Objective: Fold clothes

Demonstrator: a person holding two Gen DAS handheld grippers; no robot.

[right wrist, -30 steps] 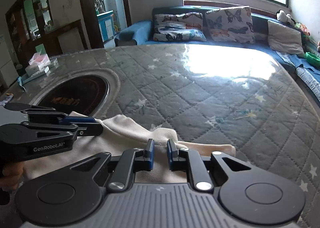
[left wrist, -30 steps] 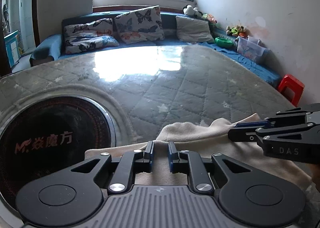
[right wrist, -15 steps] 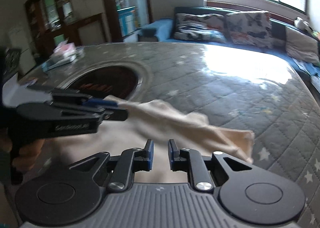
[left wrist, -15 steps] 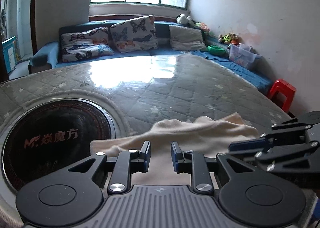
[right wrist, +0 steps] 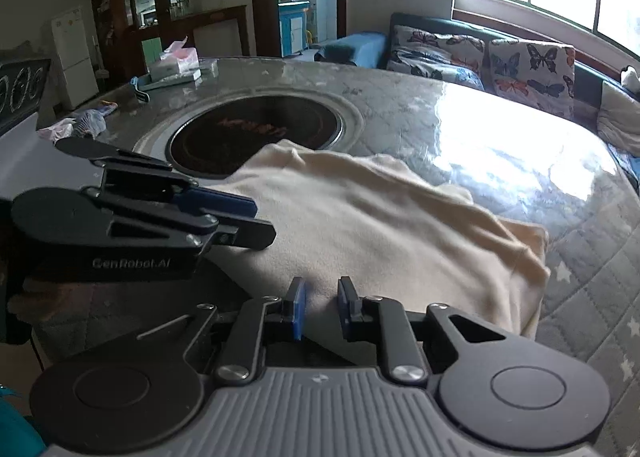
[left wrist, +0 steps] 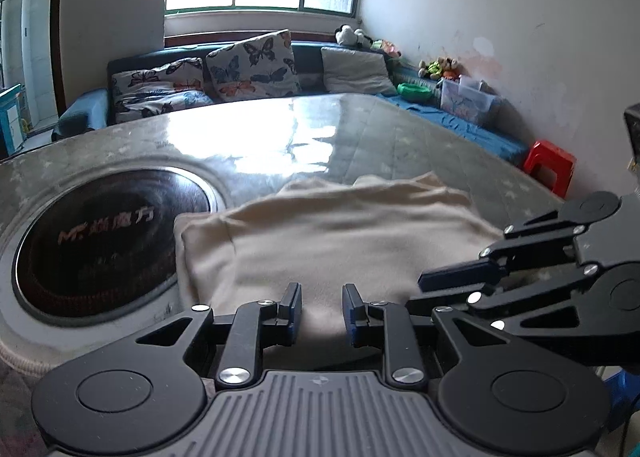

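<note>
My left gripper and right gripper each stand slightly parted, gripping nothing. The cream garment fills mid-frame; the round black hob sits left.

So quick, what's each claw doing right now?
Left gripper: open, holding nothing, above the cloth.
Right gripper: open, holding nothing, above the cloth.

The left gripper body reads "GenRobot.AI"; the dark round cooktop bears "MF" with Chinese characters.
</note>
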